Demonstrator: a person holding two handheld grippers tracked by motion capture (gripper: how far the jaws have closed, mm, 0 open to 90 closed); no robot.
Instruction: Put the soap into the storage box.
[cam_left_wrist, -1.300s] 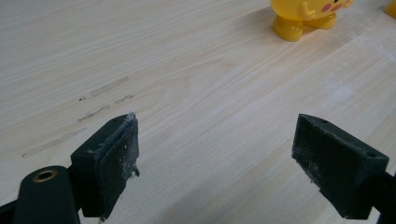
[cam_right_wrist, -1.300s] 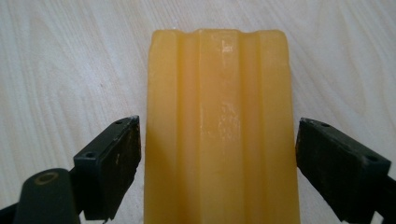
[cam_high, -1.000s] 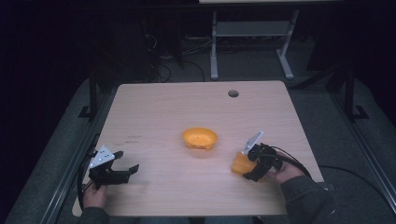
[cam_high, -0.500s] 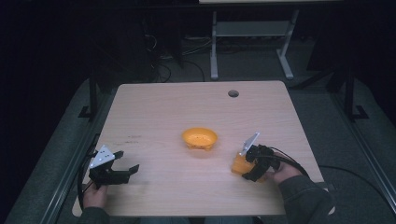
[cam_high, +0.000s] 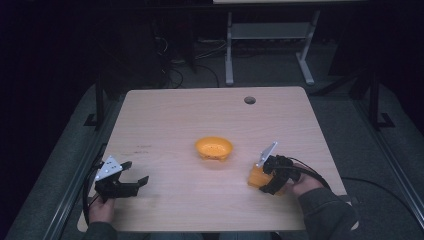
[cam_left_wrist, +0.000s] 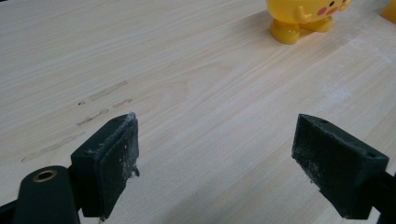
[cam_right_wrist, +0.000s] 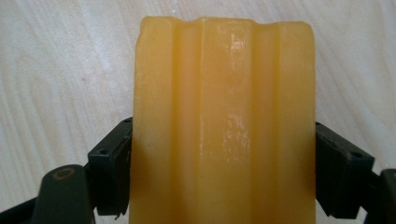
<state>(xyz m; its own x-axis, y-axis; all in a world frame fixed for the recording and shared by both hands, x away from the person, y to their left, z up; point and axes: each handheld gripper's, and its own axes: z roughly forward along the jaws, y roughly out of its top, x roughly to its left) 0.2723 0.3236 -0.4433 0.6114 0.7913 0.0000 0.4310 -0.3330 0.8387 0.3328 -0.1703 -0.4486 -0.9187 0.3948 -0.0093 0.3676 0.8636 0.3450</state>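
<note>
I see a yellow figure toy (cam_high: 213, 148) mid-surface, well apart from both my grippers, nothing blocking it. My right gripper (cam_high: 268, 176) has its jaws clamped on a ridged orange block (cam_right_wrist: 224, 121) near the right edge; my left gripper (cam_high: 131, 180) rests wide open and empty. The pale wooden surface (cam_high: 200, 115) stands in a dark room.

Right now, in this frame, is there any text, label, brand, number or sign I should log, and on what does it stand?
None can be read.
Orange block in the right hand-held gripper: plain ridged surface, no print.
Yellow toy figure: only painted pink cheeks, no letters.
Orange bowl: no marking visible.
Table: faint scuffs, no writing.
Left hand-held gripper: bare grey plate.
</note>
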